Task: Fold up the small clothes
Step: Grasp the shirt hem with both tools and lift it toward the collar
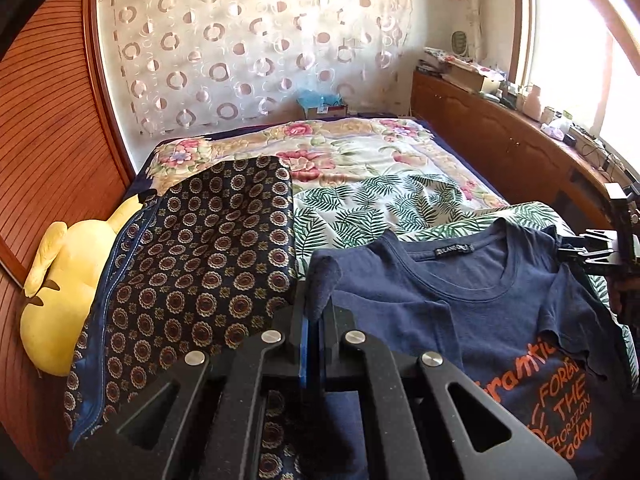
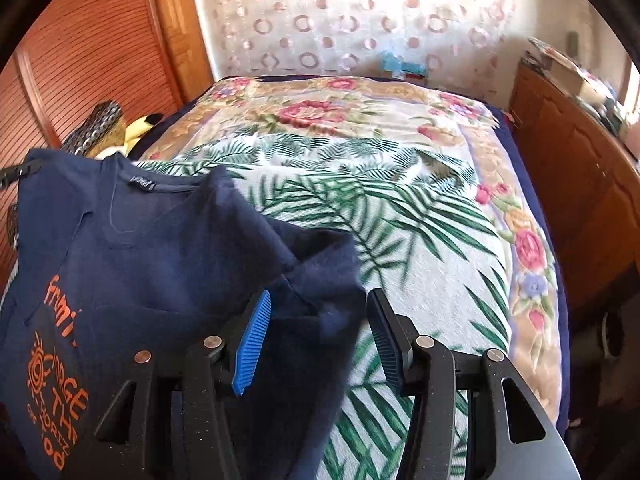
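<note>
A navy T-shirt [image 1: 500,304] with orange lettering lies front up on the fern-print sheet, collar toward the far end of the bed. My left gripper [image 1: 314,320] is shut on a pinch of its shoulder cloth, which stands up above the fingertips. The other shoulder and sleeve of the T-shirt [image 2: 168,248] bunch up between the pads of my right gripper [image 2: 316,340], whose jaws stand apart. A strip of sheet shows between the cloth and the right-hand pad. The right gripper [image 1: 588,248] also shows at the picture's far right edge, by that shoulder.
A dark blue garment [image 1: 208,256] with round medallion print lies left of the T-shirt, and a yellow plush toy [image 1: 68,292] beyond it against the slatted wooden door [image 1: 52,140]. A floral blanket [image 2: 320,112] covers the far bed. A cluttered wooden cabinet [image 1: 500,128] runs along the right.
</note>
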A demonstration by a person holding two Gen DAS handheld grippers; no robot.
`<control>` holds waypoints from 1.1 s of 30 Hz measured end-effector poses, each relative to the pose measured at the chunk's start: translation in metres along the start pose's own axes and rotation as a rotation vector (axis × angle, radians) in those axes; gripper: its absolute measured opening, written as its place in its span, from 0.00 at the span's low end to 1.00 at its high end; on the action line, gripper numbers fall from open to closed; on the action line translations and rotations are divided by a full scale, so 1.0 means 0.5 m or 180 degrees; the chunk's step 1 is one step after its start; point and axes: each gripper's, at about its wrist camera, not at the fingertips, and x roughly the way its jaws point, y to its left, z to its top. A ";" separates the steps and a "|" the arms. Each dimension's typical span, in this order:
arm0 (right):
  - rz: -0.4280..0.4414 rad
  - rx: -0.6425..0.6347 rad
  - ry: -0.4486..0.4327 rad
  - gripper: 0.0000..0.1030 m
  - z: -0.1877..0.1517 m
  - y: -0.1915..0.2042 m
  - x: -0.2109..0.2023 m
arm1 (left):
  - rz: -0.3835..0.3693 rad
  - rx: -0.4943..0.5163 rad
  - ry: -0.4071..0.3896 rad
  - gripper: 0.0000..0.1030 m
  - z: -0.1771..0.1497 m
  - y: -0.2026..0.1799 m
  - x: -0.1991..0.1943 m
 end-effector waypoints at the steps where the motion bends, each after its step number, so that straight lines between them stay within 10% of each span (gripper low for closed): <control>1: -0.0022 -0.0036 0.0011 0.45 0.002 0.004 0.002 | -0.0013 -0.0002 -0.0012 0.04 -0.003 -0.003 -0.004; 8: -0.0084 -0.0147 0.0093 0.10 0.003 0.031 -0.007 | -0.0110 0.0041 -0.0007 0.04 -0.047 -0.034 -0.033; 18: -0.0056 -0.0116 -0.0608 0.08 -0.042 0.095 -0.170 | -0.0201 0.0116 -0.0145 0.04 -0.123 -0.065 -0.127; 33: -0.0007 -0.0010 -0.0814 0.08 -0.191 0.148 -0.298 | -0.0233 0.0129 -0.0238 0.04 -0.236 -0.081 -0.220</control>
